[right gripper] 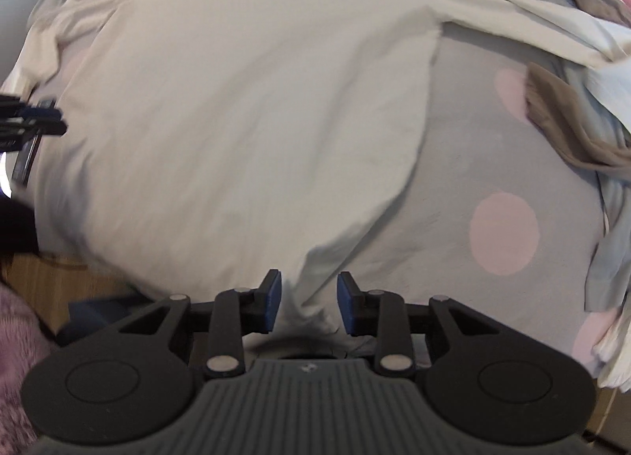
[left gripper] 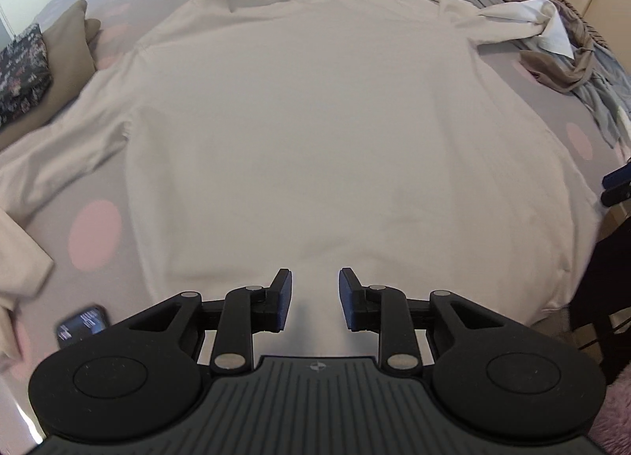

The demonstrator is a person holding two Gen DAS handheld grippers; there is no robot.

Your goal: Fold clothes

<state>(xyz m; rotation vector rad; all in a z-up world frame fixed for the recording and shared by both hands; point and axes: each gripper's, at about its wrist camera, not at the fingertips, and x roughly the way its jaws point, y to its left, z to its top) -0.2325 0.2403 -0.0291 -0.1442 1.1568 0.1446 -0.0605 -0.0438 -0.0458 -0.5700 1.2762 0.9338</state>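
The cream long-sleeved cotton top (left gripper: pixel 315 119) lies flat on the bed (left gripper: pixel 94 234), a heap of grey and brown clothes (left gripper: pixel 572 44) to its right.

My left gripper (left gripper: pixel 315 299) is matte black, with two round discs, silver pins and a grey ribbed base. My right gripper (right gripper: pixel 309 303) looks the same, but its pads (right gripper: pixel 349 307) are blue.

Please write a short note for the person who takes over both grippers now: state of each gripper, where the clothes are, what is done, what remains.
Left gripper: open, empty, above the hem of the cream shirt.
Right gripper: jaws apart, with the shirt's bottom corner bunched between them; pads do not appear to press it.
Shirt lies spread flat on the dotted bedcover, collar far from you, sleeves out.
Pile of unfolded clothes at the far right.
Done: spreading. Left: every fold, then the pile.
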